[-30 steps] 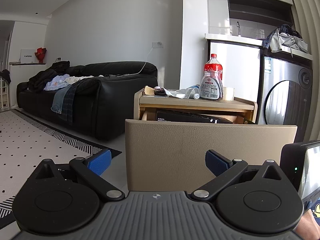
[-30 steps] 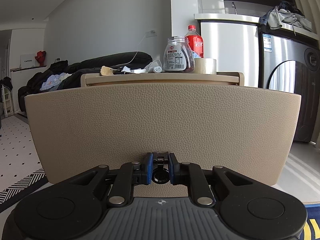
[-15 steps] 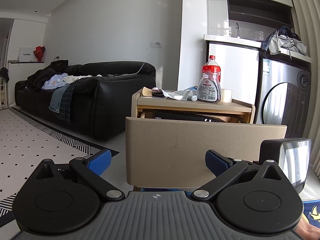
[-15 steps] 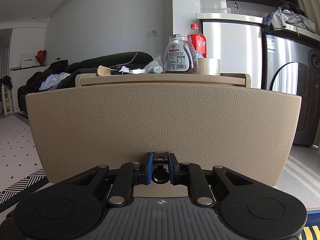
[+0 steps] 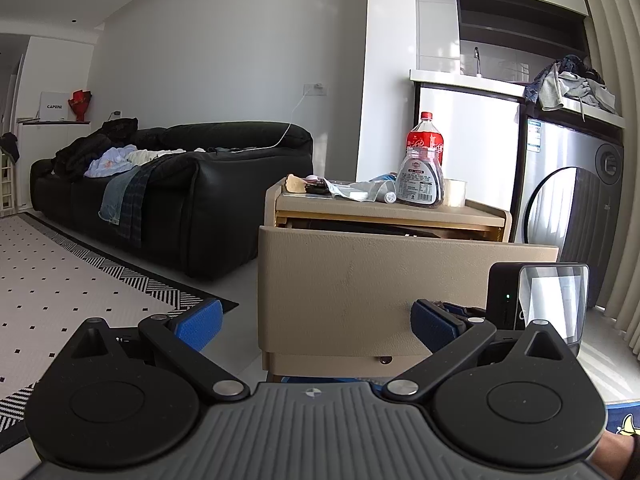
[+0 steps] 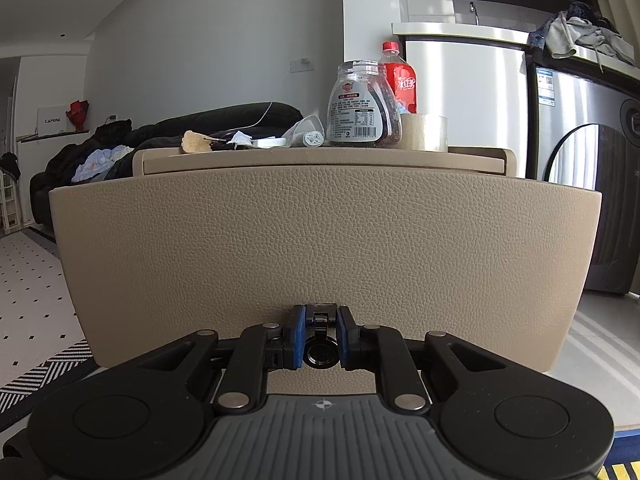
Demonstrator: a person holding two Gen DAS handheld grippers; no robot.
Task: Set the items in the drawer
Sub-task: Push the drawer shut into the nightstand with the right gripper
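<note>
Right claw clamped on drawer handle, left claw spread wide, empty.

Both cameras sit low, near floor height, each looking forward along its own tool. The right view faces the drawer front square on and very close, so the panel fills most of the width. The left view stands further back and off to the left, seeing the same drawer front at an angle. Both share the jar, the cola bottle and the sofa.
</note>
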